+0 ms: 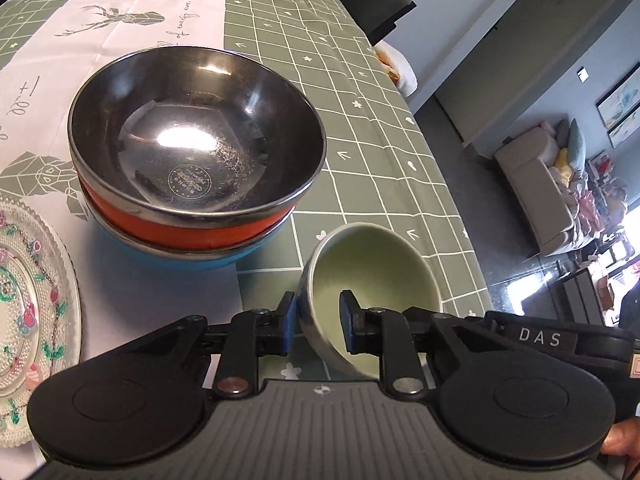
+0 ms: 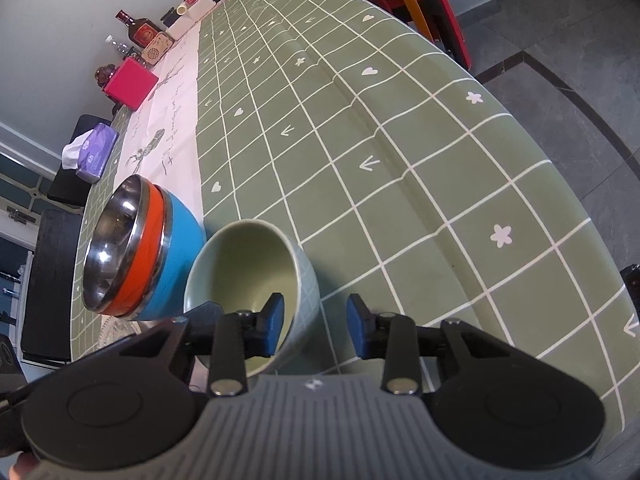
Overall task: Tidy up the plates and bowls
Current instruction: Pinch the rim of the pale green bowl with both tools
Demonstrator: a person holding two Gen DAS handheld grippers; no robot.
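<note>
A small pale green bowl (image 1: 374,268) sits near the table's front edge. My left gripper (image 1: 318,322) straddles its left rim, one finger outside and one inside, with small gaps to the wall. My right gripper (image 2: 314,324) straddles the same bowl (image 2: 248,264) at its right rim, one finger inside, the other well clear of the wall. To the left stands a stack of steel bowls: an orange-sided bowl (image 1: 196,148) nested in a blue-sided one (image 1: 176,258); the stack also shows in the right wrist view (image 2: 136,248).
A patterned glass plate (image 1: 28,312) lies at the far left. The green checked tablecloth (image 2: 400,160) covers the table; its edge drops off to the right. A tissue pack (image 2: 94,154), a pink box (image 2: 130,84) and bottles stand along the wall. Red stools (image 2: 432,8) stand beyond the table.
</note>
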